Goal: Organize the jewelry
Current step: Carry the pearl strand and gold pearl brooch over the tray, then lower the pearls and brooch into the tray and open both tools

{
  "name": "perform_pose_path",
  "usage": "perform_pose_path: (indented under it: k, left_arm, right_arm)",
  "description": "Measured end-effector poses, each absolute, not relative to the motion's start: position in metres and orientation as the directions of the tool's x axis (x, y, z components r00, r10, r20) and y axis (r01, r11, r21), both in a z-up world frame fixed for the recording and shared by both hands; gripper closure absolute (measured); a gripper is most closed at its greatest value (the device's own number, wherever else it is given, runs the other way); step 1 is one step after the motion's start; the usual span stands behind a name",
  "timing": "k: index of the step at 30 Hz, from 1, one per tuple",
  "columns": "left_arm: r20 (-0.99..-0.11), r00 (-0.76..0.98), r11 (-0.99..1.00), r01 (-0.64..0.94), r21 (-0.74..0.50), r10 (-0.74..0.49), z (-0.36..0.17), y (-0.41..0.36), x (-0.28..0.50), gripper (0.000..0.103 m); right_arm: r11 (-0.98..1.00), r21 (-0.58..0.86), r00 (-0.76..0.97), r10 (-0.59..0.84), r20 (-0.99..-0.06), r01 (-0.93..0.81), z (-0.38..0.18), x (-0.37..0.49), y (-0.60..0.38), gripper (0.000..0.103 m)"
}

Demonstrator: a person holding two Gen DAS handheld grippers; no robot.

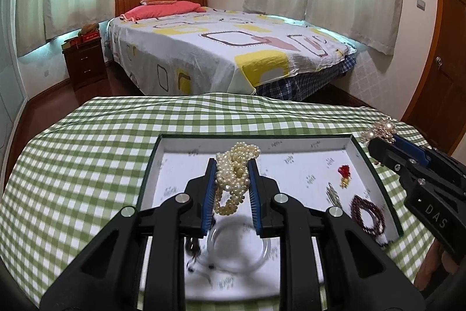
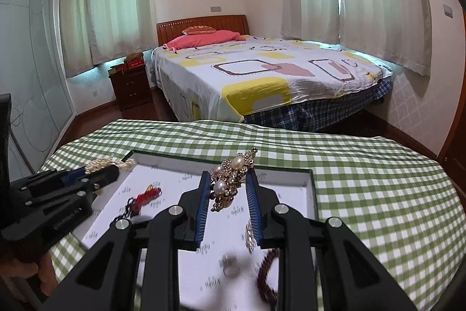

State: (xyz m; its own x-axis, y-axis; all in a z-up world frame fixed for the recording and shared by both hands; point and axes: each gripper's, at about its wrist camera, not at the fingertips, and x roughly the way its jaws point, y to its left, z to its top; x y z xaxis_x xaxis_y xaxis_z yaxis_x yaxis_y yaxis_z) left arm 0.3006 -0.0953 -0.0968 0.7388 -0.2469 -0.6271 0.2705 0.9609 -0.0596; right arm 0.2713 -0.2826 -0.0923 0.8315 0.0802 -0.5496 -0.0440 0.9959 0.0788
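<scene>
Both grippers are over a shallow tray (image 1: 151, 165) that lies on a green checked table (image 1: 87, 136), and each carries a piece lifted clear of the tray floor. The left gripper (image 1: 232, 165) has its fingers nipped on a bunch of pearls (image 1: 236, 168); the strands are gathered into a wad between the blue pads, with a loop hanging below, probably so the whole string comes up at once instead of trailing. The right gripper (image 2: 227, 179) pinches a brooch (image 2: 231, 179), gold with pearls, held by its middle so that both ends stick out past the pads; that looks like a grip chosen for a stiff, knobbly thing that would twist if caught by one tip. In the left view the right gripper sits at the tray's far right corner, so the two loads are kept well apart and cannot tangle. Left in the tray are a red charm (image 1: 345, 172) and dark beads (image 1: 368, 214) on the right, a clear bangle (image 1: 238, 249) near the front, and a ring (image 2: 231, 267), blurred. My guess is that both pieces are being carried off for sorting elsewhere; no destination shows.
</scene>
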Motion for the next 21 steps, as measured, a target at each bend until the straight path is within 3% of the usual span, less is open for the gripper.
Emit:
perform_pose_path:
  k: [21]
  left_arm:
    - [-0.814, 0.562, 0.967, 0.253, -0.004, -0.150, -0.157, -0.126, 0.394, 0.082]
  right_arm:
    - [0.995, 0.092, 0.668, 0.088, -0.739, -0.029, -0.143, 0.356, -0.287, 0.077]
